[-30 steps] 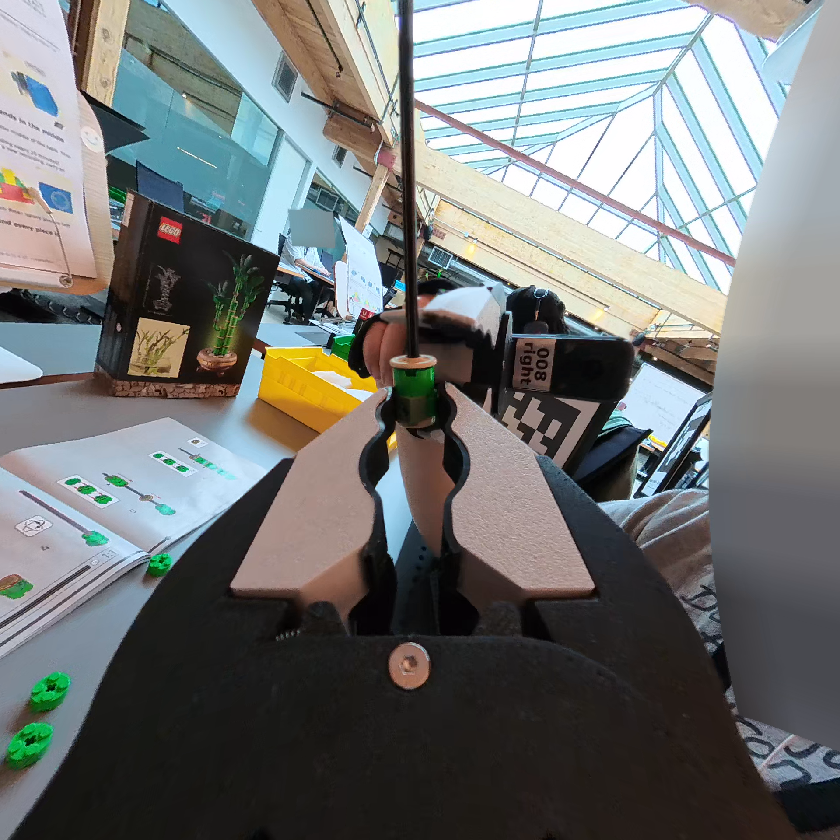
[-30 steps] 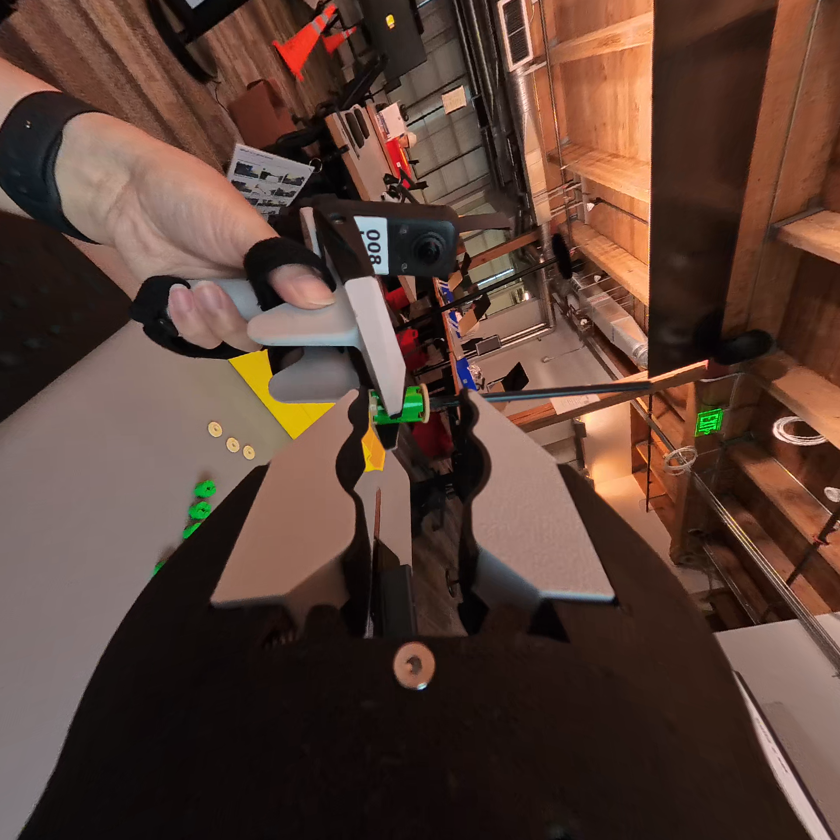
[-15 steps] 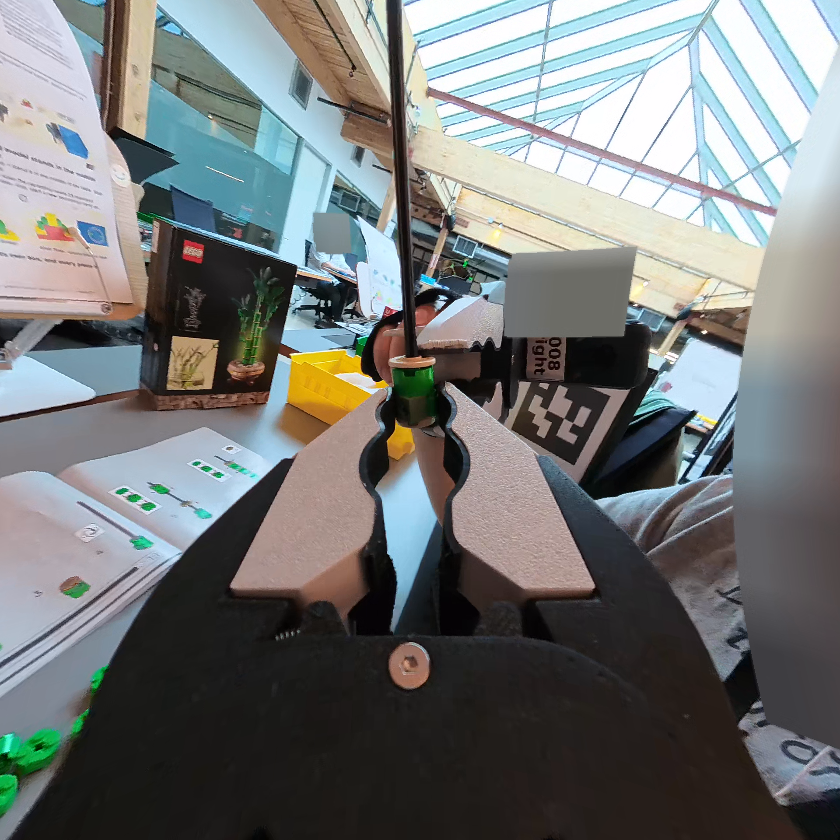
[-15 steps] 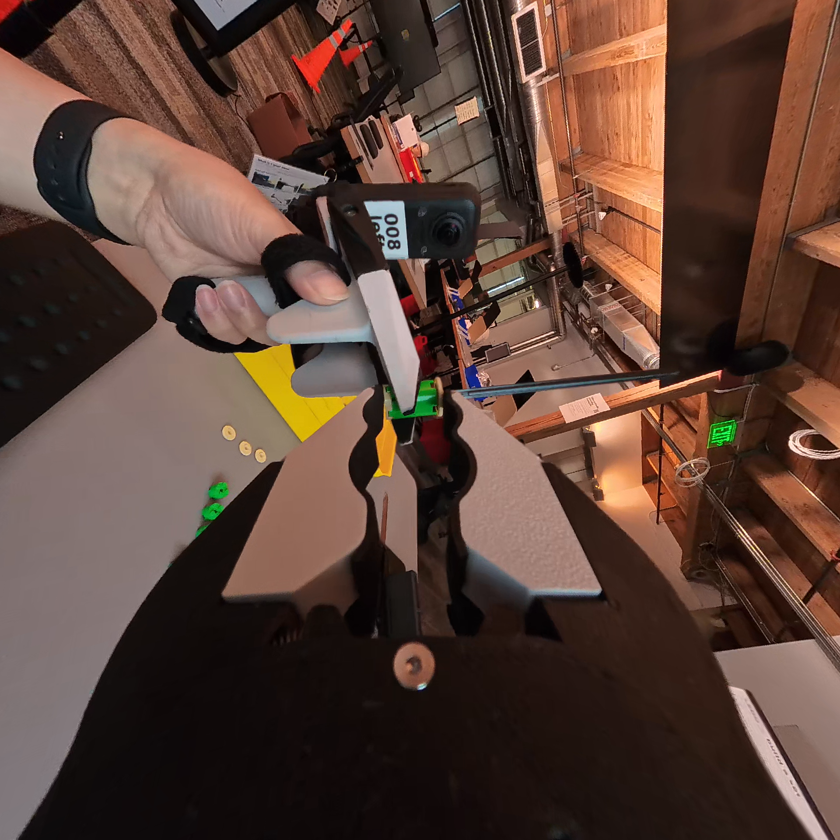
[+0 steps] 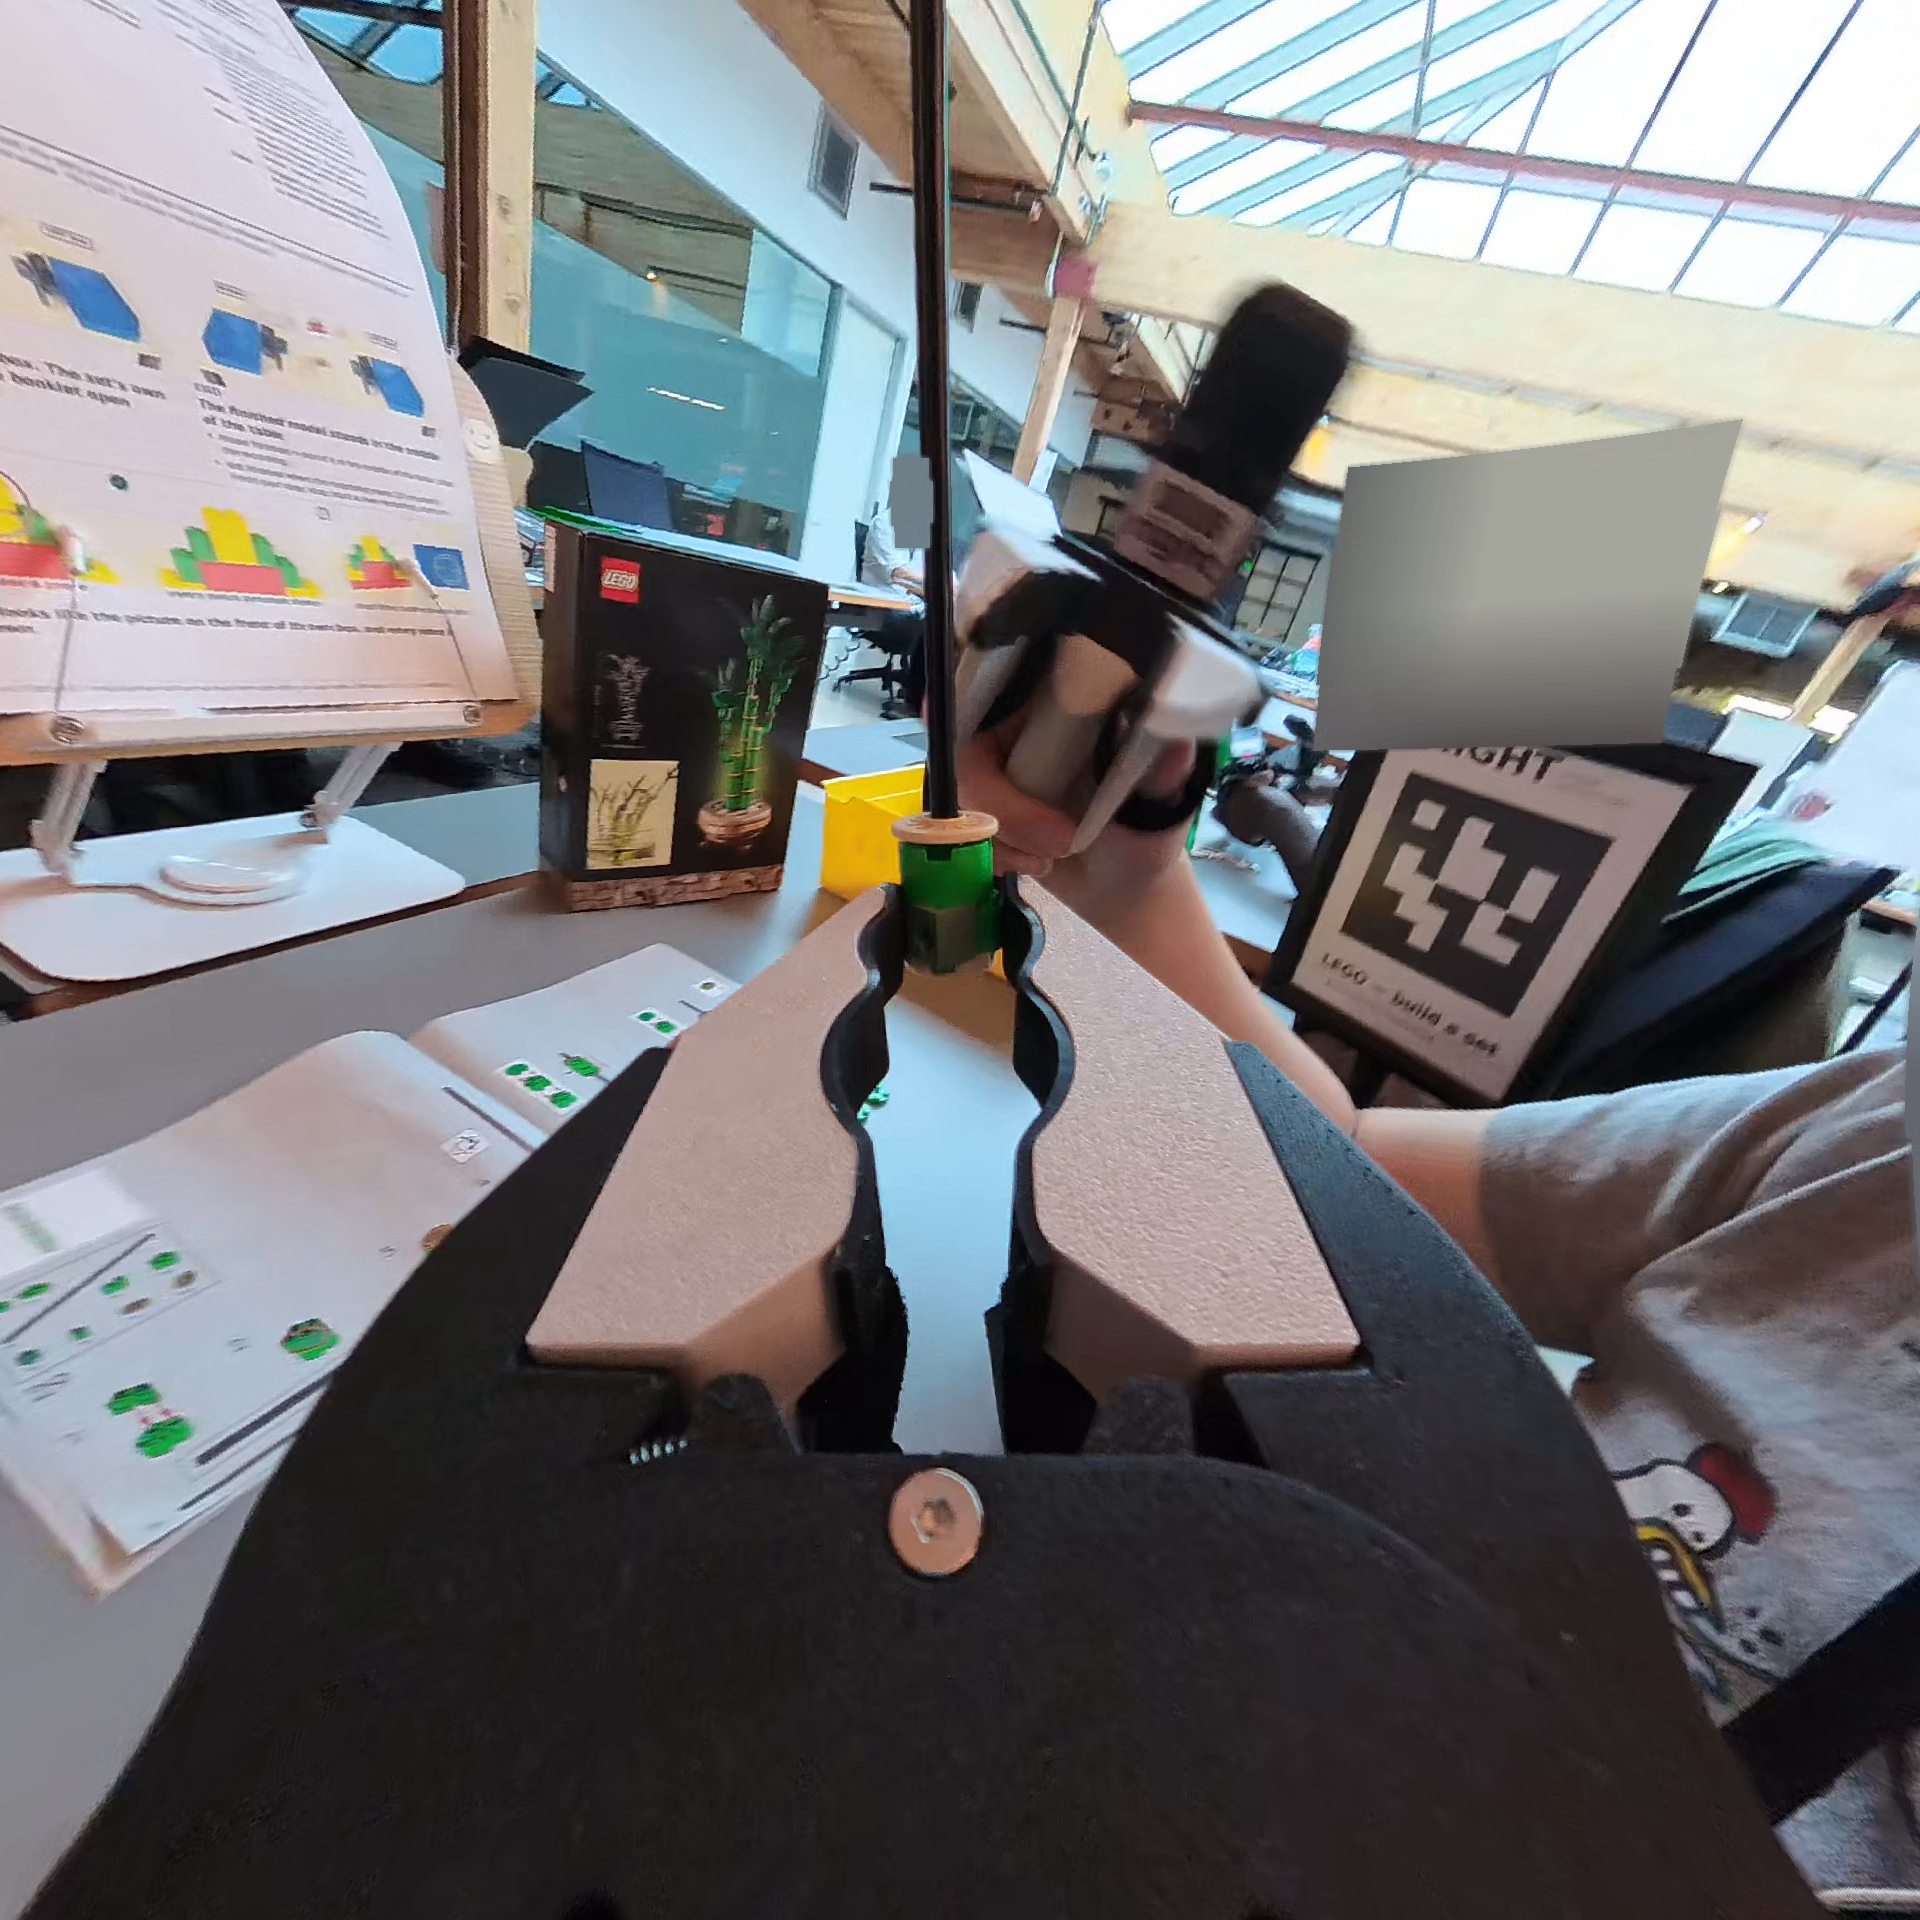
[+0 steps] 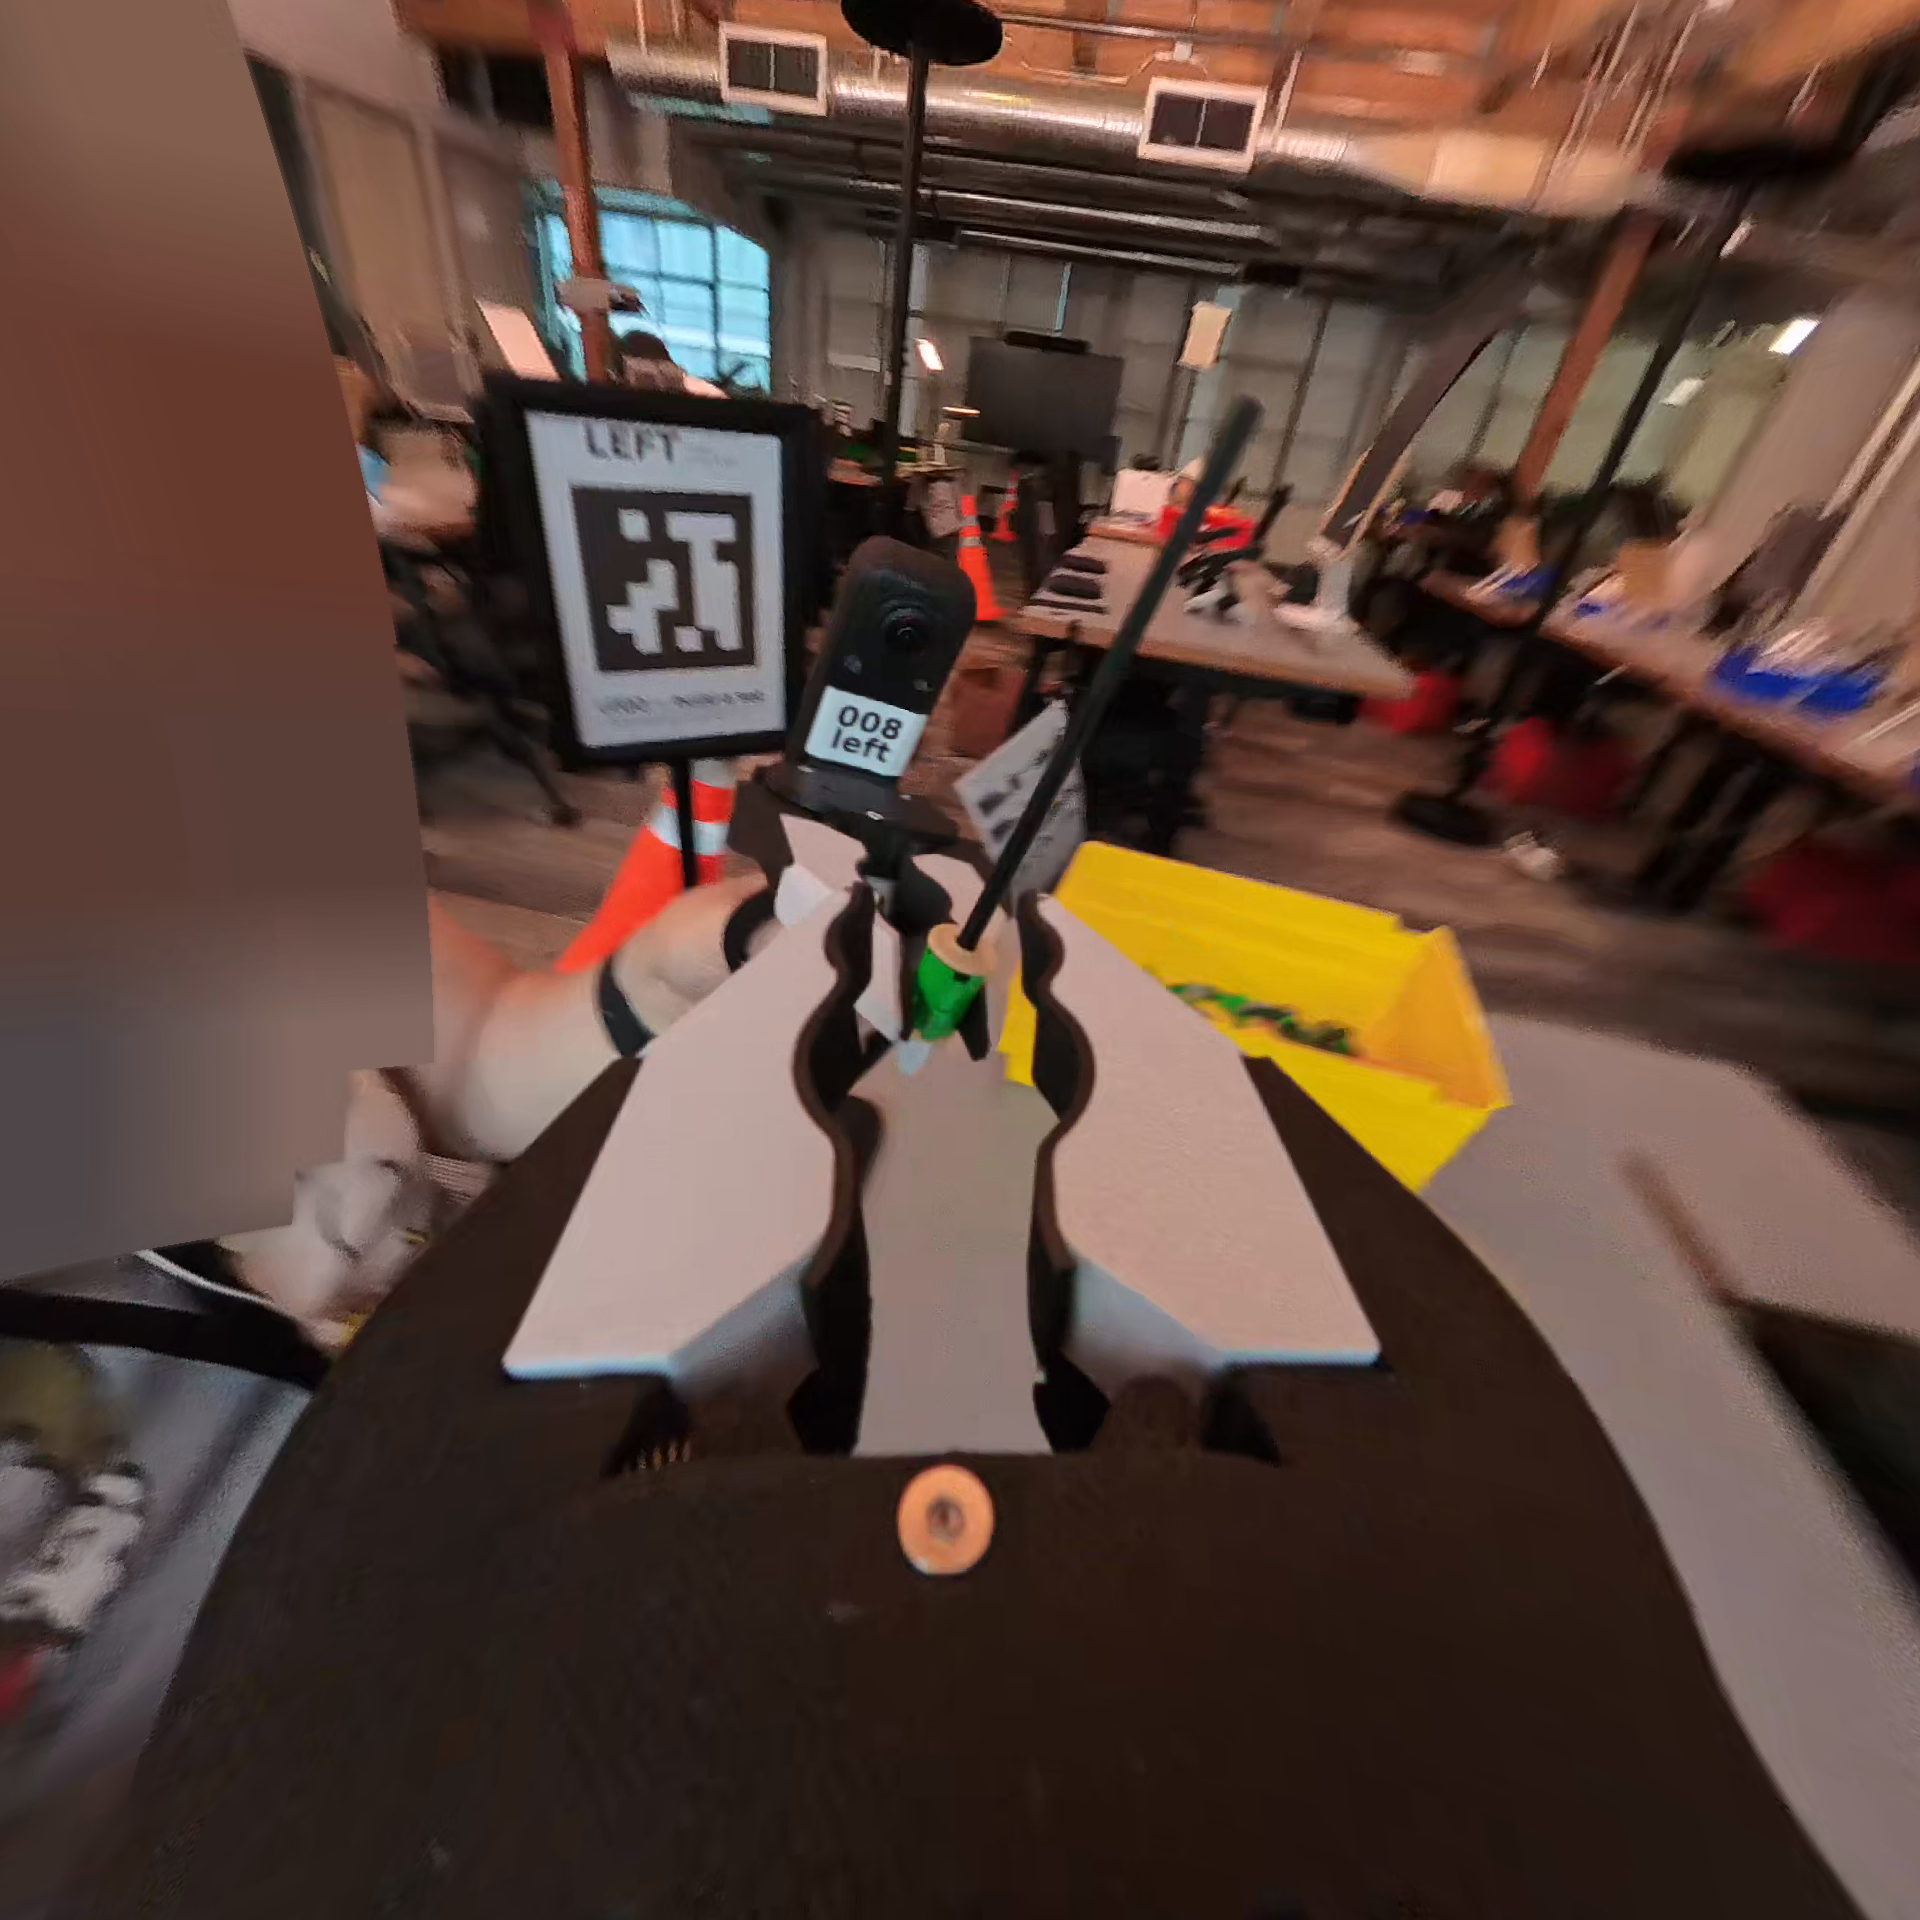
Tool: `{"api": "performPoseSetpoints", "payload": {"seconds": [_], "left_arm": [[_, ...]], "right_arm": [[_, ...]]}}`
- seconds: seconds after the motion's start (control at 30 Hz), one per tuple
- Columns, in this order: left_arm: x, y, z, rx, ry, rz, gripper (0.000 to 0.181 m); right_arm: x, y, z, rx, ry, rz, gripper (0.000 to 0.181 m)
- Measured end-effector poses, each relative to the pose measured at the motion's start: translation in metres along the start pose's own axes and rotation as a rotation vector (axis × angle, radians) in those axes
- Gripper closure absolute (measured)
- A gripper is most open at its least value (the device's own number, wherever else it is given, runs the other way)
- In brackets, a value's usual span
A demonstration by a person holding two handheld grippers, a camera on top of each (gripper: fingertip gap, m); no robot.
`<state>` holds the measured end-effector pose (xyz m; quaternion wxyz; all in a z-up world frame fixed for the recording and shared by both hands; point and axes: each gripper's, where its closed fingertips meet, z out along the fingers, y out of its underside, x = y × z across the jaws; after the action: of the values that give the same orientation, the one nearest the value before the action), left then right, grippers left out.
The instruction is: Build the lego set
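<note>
The left gripper is clamped on the green lego piece right at its fingertips; the piece sits pinched between the 2 tips, capped by a tan disc, and a thin black rod rises from that disc straight up and out of the top of the left wrist view; in the right wrist view the same rod leans up and to the right.

The right gripper has its fingers apart with nothing between them; the green piece appears framed in that gap but lies beyond the tips, held by the other tool; in the left wrist view the right gripper is blurred, lifted above and just right of the green piece.

On the grey table an open instruction booklet lies to the left; behind it stands the black set box; a yellow bin sits just past the held piece.
</note>
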<state>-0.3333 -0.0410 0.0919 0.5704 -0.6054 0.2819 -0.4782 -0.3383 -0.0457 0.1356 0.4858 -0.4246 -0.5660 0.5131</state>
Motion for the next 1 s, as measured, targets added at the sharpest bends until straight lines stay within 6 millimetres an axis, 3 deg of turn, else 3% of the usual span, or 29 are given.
{"api": "performPoseSetpoints", "payload": {"seconds": [0.1,0.2,0.37,0.47,0.57,0.7,0.77,1.0], "left_arm": [[0.0,0.002,0.0,0.0,0.006,0.0,0.165],[-0.003,0.002,-0.008,0.022,0.008,-0.004,0.165],[-0.016,0.009,-0.031,0.06,-0.002,0.058,0.165],[-0.027,0.016,-0.043,0.081,-0.012,0.066,0.165],[-0.038,0.023,-0.051,0.09,-0.04,0.081,0.165],[-0.051,0.028,-0.051,0.079,-0.078,0.143,0.165],[-0.055,0.019,-0.045,0.088,-0.082,0.177,0.165],[-0.041,-0.066,0.008,0.134,0.073,0.314,0.166]], "right_arm": [[0.012,-0.001,-0.005,0.025,0.014,0.088,0.158],[0.03,-0.012,-0.034,0.027,0.154,0.015,0.158],[0.066,-0.035,-0.139,0.027,0.515,-0.017,0.156],[0.095,-0.023,-0.207,-0.05,0.819,-0.018,0.155],[0.111,0.001,-0.248,-0.181,0.98,-0.009,0.15],[0.12,0.014,-0.263,-0.227,1.019,-0.018,0.151],[0.123,0.018,-0.265,-0.239,1.027,-0.015,0.15],[0.133,0.043,-0.275,-0.367,1.077,0.017,0.149]]}}
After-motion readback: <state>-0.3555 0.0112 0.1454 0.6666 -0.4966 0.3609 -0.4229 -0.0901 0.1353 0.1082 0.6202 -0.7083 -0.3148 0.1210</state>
